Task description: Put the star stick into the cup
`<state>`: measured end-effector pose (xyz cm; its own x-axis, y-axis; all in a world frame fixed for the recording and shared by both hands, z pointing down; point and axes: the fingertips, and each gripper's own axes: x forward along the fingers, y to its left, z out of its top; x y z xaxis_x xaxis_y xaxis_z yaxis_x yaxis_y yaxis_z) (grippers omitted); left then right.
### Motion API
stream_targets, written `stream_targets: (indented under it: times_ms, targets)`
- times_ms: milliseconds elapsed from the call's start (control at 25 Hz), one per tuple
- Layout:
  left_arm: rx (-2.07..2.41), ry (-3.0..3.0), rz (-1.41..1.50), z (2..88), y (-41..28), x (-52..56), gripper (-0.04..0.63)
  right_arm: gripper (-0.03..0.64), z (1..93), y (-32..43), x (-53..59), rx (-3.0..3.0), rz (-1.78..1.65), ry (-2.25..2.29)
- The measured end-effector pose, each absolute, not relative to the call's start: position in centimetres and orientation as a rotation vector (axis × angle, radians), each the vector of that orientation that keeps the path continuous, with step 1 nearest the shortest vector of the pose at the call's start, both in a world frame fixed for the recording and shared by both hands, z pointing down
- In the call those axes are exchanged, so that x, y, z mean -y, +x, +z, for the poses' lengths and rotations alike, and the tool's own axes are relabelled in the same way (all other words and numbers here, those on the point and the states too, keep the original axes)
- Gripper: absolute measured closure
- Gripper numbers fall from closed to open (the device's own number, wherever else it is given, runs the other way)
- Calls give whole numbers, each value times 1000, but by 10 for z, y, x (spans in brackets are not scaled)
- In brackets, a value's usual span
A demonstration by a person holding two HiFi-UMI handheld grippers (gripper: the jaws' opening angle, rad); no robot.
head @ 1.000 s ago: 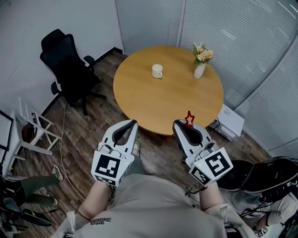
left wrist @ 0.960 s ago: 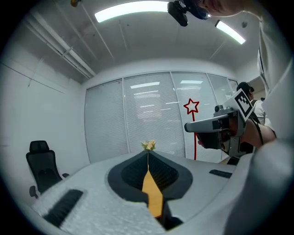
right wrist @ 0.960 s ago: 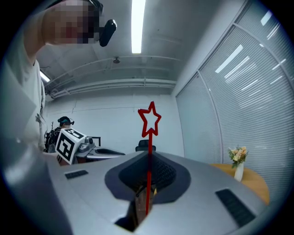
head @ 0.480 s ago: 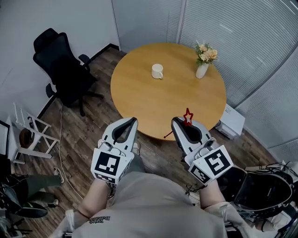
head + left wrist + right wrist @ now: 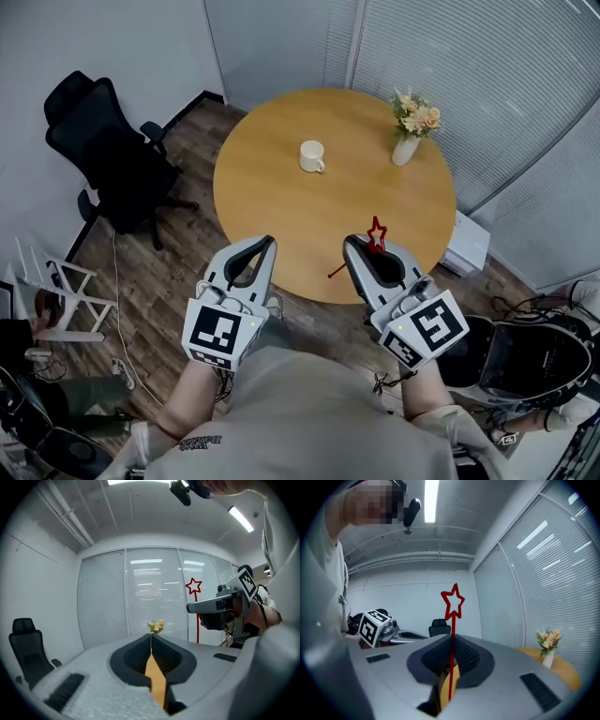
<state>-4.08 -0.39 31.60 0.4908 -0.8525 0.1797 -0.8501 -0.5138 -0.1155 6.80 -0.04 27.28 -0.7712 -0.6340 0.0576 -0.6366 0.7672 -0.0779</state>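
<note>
My right gripper [image 5: 355, 242] is shut on the red star stick [image 5: 376, 232], which stands upright through its jaws; the star sticks up above them and the thin stem pokes out below at the table's near edge. In the right gripper view the star stick [image 5: 452, 605] rises from the closed jaws of the right gripper [image 5: 452, 638]. The white cup [image 5: 312, 157] stands on the round wooden table [image 5: 281, 206], far ahead of both grippers. My left gripper [image 5: 270, 243] is shut and empty, level with the right one just short of the table; in its own view the left gripper [image 5: 151, 637] has jaws that meet.
A white vase of flowers [image 5: 410, 131] stands at the table's far right. A black office chair [image 5: 103, 141] is at the left by the wall. A white box [image 5: 467, 244] sits on the floor right of the table. Blinds line the far wall.
Both grippers have moved forward together toward the table; the table and cup sit nearer in the head view. The right gripper kept its hold on the star stick.
</note>
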Motion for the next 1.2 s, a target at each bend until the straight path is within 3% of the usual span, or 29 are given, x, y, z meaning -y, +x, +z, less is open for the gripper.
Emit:
stream_targets:
  times_ms: [400, 1200]
  targets:
    - [-1443, -2785, -354, 335, -79, 102, 572, 586, 287, 28, 88, 2851, 148, 1139]
    - [-1235, -2859, -363, 328, -110, 162, 572, 585, 276, 1, 139, 2741, 171, 1372]
